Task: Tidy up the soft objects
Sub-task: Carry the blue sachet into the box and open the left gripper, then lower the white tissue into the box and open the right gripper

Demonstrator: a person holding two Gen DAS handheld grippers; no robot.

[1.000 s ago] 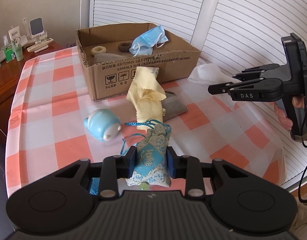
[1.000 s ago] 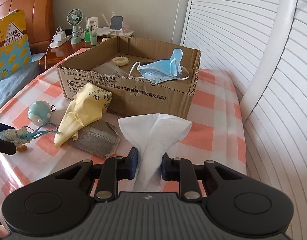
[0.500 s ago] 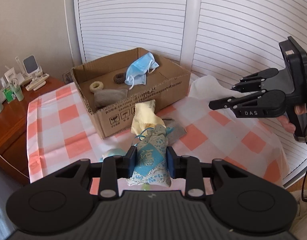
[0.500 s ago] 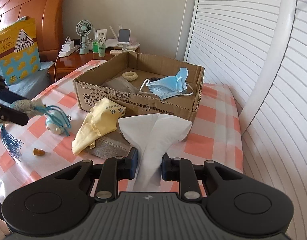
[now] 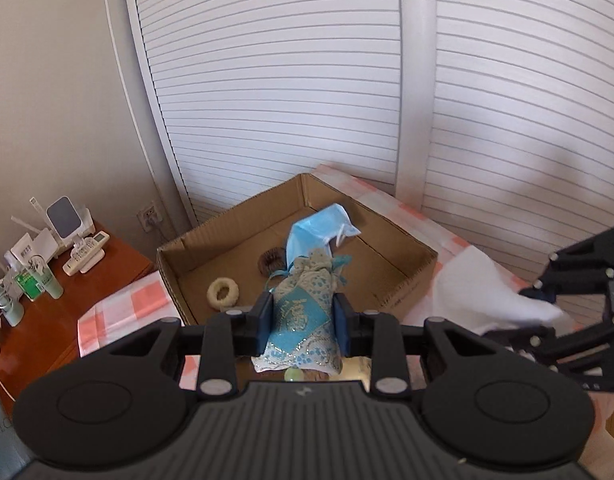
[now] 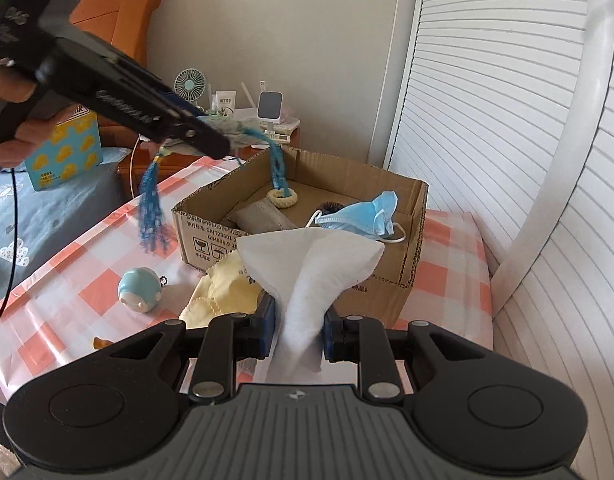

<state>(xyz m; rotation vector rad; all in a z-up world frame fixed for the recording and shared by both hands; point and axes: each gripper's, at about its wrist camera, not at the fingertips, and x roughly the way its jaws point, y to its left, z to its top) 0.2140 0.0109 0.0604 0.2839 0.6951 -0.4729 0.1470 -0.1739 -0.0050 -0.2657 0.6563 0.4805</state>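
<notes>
My left gripper is shut on a blue and grey embroidered sachet pouch and holds it high above the near edge of the open cardboard box. Its blue tassel hangs down in the right wrist view. My right gripper is shut on a white cloth, held just in front of the box. The box holds a blue face mask, a cream ring, a dark hair tie and a grey pad.
On the checked tablecloth lie a yellow cloth, a light blue round toy and a small orange piece. A wooden side table carries a fan, bottles and a remote. Louvred white doors stand behind the box.
My left gripper has lifted the pouch higher and carried it toward the box, now over its near edge. My right gripper has moved closer to the box with the white cloth.
</notes>
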